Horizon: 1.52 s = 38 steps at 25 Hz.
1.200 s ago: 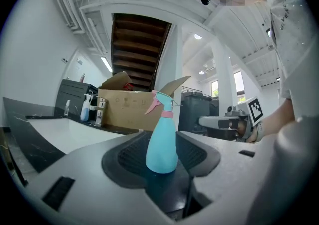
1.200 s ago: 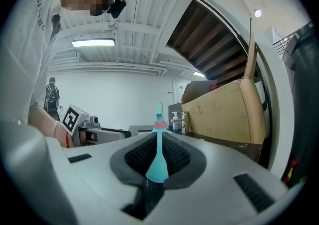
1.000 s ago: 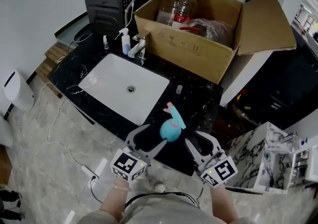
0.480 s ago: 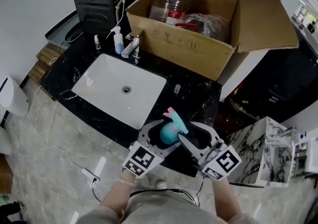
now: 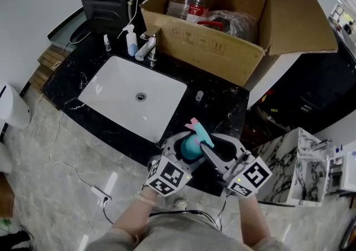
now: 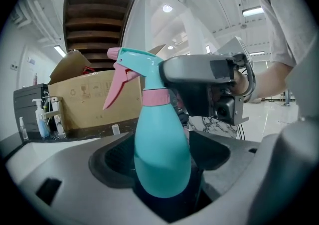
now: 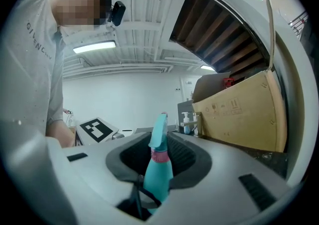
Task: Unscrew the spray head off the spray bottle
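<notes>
Left gripper (image 6: 164, 181): jaws just opened, loose around the bottle (image 6: 162, 149) body.
Right gripper (image 7: 154, 181): just closed, clamped on the spray head (image 6: 137, 67).
Bottle: upright, above the worktop (image 5: 222, 108) front edge.

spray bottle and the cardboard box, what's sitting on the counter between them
In the head view, a small clear vial stands on the black counter between the spray bottle and the cardboard box; nothing else shows there.
</notes>
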Available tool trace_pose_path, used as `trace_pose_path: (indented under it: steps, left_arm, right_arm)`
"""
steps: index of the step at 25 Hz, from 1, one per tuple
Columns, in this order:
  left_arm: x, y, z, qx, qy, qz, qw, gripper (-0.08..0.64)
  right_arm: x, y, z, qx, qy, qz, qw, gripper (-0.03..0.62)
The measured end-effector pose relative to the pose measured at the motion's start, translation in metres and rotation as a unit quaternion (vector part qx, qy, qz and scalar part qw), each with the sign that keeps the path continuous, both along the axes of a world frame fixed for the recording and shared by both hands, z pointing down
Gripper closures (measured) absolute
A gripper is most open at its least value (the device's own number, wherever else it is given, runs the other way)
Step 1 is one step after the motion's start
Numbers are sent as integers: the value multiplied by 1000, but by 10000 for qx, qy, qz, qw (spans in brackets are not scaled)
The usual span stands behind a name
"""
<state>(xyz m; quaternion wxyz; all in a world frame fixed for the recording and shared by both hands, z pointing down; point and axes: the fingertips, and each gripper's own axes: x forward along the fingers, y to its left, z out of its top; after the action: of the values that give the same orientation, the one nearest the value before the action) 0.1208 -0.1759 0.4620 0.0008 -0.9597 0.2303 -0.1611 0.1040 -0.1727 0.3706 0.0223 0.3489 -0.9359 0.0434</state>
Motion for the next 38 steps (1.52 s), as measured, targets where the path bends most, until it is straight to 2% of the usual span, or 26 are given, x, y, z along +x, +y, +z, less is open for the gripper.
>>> trace_pose_path:
  steps: [4, 6, 9, 12, 16, 26, 32, 34, 36, 38]
  left_arm:
    - [-1, 1, 0, -85, -12, 164, 9998, 217]
    - [-1, 2, 0, -100, 24, 258, 9996, 221]
    - [-2, 3, 0, -101, 60, 347, 9993, 222]
    - [-2, 3, 0, -123, 83, 347, 9993, 222]
    - [-2, 4, 0, -161, 89, 364, 9992, 222]
    - [-4, 5, 0, -192, 117, 394, 9990, 225]
    - [-6, 5, 0, -220, 142, 342, 9991, 227]
    - [-6, 6, 1, -249, 148, 309, 9991, 227]
    - [-6, 6, 2, -267, 144, 297, 9991, 227]
    - [-6, 7, 2, -268, 140, 291, 9991, 227]
  right_arm:
    - [1, 0, 1, -11, 86, -287, 9996, 485]
    - [2, 0, 1, -59, 133, -532, 9985, 511]
    - [3, 0, 1, -190, 172, -923, 9954, 511]
    - [6, 1, 2, -304, 254, -1045, 9937, 508]
    - [19, 8, 5, -329, 193, -803, 9960, 508]
    - [37, -9, 7, -566, -461, -63, 9973, 514]
    - [39, -26, 7, -599, -457, 555, 9956, 520]
    - [41, -17, 2, -545, -531, 655, 9950, 494]
    - [38, -1, -2, -547, -575, 615, 9949, 417]
    - [27, 15, -5, -622, -594, 482, 9951, 374]
